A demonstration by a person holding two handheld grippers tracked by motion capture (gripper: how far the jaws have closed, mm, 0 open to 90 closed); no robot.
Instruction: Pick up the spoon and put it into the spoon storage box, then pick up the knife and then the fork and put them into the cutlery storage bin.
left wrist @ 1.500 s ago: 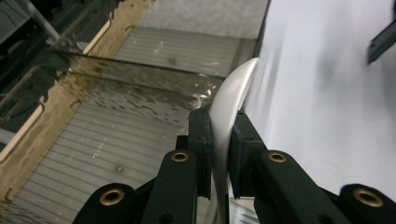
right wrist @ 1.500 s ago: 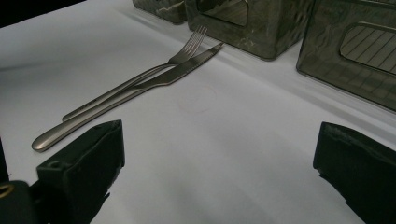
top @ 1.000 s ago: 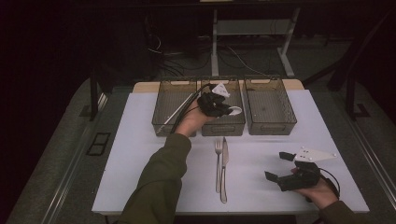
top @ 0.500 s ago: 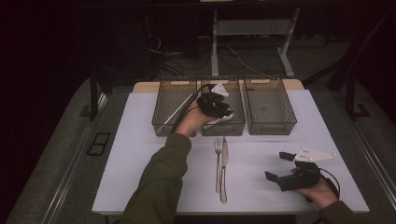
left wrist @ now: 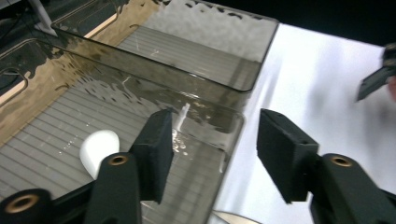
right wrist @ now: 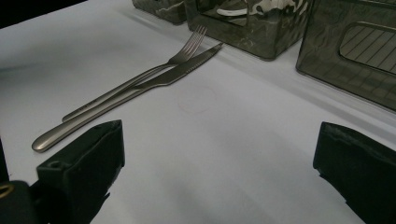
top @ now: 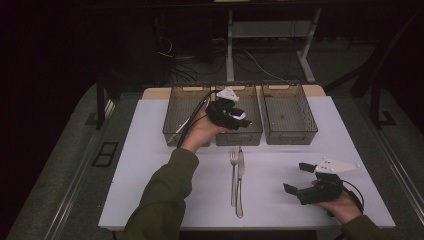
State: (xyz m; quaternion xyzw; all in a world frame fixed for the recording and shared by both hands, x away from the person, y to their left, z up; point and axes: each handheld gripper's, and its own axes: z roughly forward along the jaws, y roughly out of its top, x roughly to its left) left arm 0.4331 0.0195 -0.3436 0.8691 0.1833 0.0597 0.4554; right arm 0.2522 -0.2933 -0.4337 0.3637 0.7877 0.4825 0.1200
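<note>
Right gripper (top: 300, 180): at five o'clock on the white worktop (top: 150, 165), resting low in the person's right hand, jaws spread wide and empty; in the right gripper view bare worktop lies between them.

Fork (top: 233, 175) and knife (top: 240, 180): side by side, touching, at six o'clock near centre, tips pointing toward twelve.

Left gripper (top: 235, 116): held over the middle bin (top: 252, 135) at twelve o'clock. Its jaws have just been opening and stand about half apart, gripping nothing. In the left gripper view a white spoon (left wrist: 98, 147) lies on the ribbed floor of that bin, just beside the left jaw, free of both pads.

Left bin (top: 172, 125) and right bin (top: 292, 135) flank the middle one.
</note>
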